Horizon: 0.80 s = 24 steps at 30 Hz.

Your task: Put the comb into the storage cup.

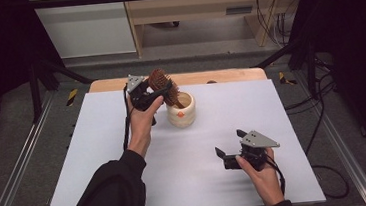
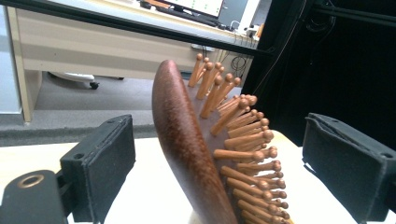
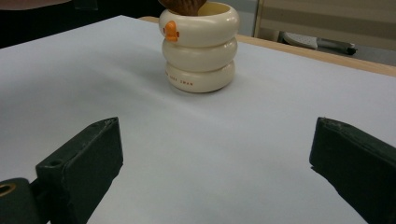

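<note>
My left gripper stands with its jaws spread wide around the wooden hairbrush — in the left gripper view neither pad touches it, a clear gap on both sides — and the brush stands tilted with its handle down in the cream ringed cup, its bristled head sticking out toward eleven o'clock. My right gripper rests low on the white table at about four o'clock from the cup, well apart from it — jaws wide open, nothing between them.
</note>
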Tool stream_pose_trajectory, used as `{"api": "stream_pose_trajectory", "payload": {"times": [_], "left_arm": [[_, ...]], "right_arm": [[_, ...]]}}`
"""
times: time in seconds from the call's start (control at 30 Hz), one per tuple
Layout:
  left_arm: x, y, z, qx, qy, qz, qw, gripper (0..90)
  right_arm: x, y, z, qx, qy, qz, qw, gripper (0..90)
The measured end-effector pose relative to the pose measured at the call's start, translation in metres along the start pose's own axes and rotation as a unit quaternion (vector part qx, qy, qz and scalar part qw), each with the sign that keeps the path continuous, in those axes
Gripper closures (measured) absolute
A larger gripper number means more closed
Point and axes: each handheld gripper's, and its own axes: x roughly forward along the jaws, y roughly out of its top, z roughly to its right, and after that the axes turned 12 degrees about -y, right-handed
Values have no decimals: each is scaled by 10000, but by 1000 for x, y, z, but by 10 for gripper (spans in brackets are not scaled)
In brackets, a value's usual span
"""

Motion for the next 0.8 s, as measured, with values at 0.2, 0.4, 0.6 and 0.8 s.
{"api": "stream_pose_trajectory", "payload": {"times": [0.2, 0.4, 0.6, 0.8], "left_arm": [[-1, 1, 1, 61, -34, 42, 10000, 85], [-3, 2, 1, 98, 44, 73, 9999, 75], [-4, 3, 1, 127, 85, 83, 9999, 71], [-5, 4, 2, 178, 95, 87, 9998, 71]], "right_arm": [[0, 0, 0, -2, -1, -4, 10000, 32], [0, 0, 0, -6, -5, -19, 10000, 32], [1, 0, -1, -17, -17, -34, 10000, 33], [1, 0, -1, -12, -22, -47, 10000, 33]]}}
